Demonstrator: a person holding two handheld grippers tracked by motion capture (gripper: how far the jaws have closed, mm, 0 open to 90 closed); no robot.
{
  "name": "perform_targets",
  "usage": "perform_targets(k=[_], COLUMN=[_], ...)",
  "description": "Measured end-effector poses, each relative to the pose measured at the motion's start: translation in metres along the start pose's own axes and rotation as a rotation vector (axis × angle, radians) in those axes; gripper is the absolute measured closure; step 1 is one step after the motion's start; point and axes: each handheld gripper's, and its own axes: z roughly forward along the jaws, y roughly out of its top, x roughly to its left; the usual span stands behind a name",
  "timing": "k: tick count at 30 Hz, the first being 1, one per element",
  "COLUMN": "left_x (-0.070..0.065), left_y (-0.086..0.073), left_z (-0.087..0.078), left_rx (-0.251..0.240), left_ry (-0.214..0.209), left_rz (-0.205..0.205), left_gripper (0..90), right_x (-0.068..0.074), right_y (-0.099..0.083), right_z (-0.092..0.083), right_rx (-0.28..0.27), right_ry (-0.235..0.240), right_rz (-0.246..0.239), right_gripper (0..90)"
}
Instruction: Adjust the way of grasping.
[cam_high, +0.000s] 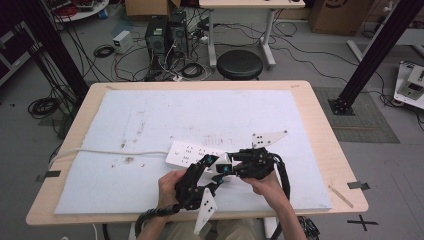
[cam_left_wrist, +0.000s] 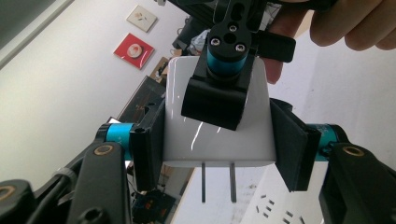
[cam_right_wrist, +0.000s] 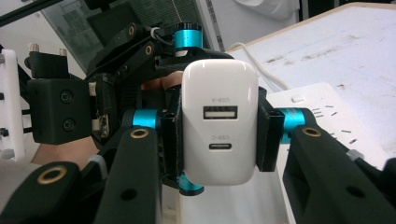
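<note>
Above the white mat (cam_high: 150, 120), near the power strip (cam_high: 190, 152), your left gripper (cam_high: 212, 167) and right gripper (cam_high: 235, 167) both clamp the white charger (cam_right_wrist: 219, 126) between them.

I count one white charger (cam_right_wrist: 219, 126) with two ports on its face and two metal prongs (cam_left_wrist: 218, 182). I have two grippers (cam_high: 200, 187) (cam_high: 252, 164) on it, and one white power strip (cam_high: 192, 152) lies on one table (cam_high: 320, 130).
</note>
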Motion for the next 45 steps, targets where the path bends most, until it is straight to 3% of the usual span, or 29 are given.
perform_targets(k=[7,12,15,20,27,28,29,32,33,36,38,39,40,41,44,45], left_x=[0.0,0.0,0.0,0.004,0.005,0.008,0.008,0.019,0.019,0.028,0.028,0.035,0.035,0.038,0.044,0.044], left_y=[0.0,0.0,0.0,-0.001,0.0,-0.002,-0.002,-0.007,-0.007,-0.015,-0.015,-0.022,-0.022,-0.027,-0.036,-0.036], left_z=[0.0,0.001,0.001,0.004,0.003,0.002,0.002,0.001,0.001,0.002,0.002,-0.001,-0.001,-0.003,-0.009,-0.009], left_rx=[0.011,0.022,0.021,0.034,0.036,0.044,0.044,0.046,0.046,0.071,0.071,0.071,0.071,0.072,0.062,0.062], left_ry=[-0.015,-0.011,0.002,-0.034,-0.066,-0.082,-0.082,-0.115,-0.115,-0.149,-0.149,-0.184,-0.184,-0.19,-0.191,-0.191], left_rz=[-0.005,-0.029,-0.023,-0.058,-0.075,-0.119,-0.119,-0.229,-0.229,-0.335,-0.335,-0.409,-0.409,-0.461,-0.535,-0.535], left_gripper=[42.4,42.2,38.8,34.1,32.9,32.8,31.9,29.3,28.5,26.5,26.0,25.9,25.8,25.8,25.6,25.6], right_x=[-0.001,-0.004,-0.004,-0.006,-0.007,-0.007,-0.007,-0.008,-0.008,-0.008,-0.008,-0.008,-0.008,-0.008,-0.008,-0.008], right_y=[-0.001,-0.002,-0.002,-0.002,-0.002,-0.002,-0.002,-0.002,-0.002,-0.002,-0.002,-0.002,-0.002,-0.002,-0.002,-0.002], right_z=[0.001,0.001,0.0,-0.001,-0.001,-0.002,-0.002,-0.004,-0.004,-0.006,-0.006,-0.007,-0.007,-0.008,-0.01,-0.01], right_rx=[0.003,0.002,-0.004,-0.001,0.0,-0.003,-0.003,0.003,0.003,0.0,0.003,-0.004,-0.004,-0.003,-0.009,-0.009], right_ry=[0.001,0.012,0.001,-0.01,-0.042,-0.055,-0.055,-0.087,-0.087,-0.104,-0.107,-0.117,-0.117,-0.125,-0.143,-0.143], right_rz=[-0.001,0.031,0.054,0.053,0.055,0.061,0.061,0.069,0.069,0.066,0.071,0.064,0.064,0.07,0.061,0.061], right_gripper=[63.2,63.2,63.2,63.2,63.2,63.1,63.1,63.1,63.1,63.1,63.1,63.1,63.1,63.1,63.1,63.1])
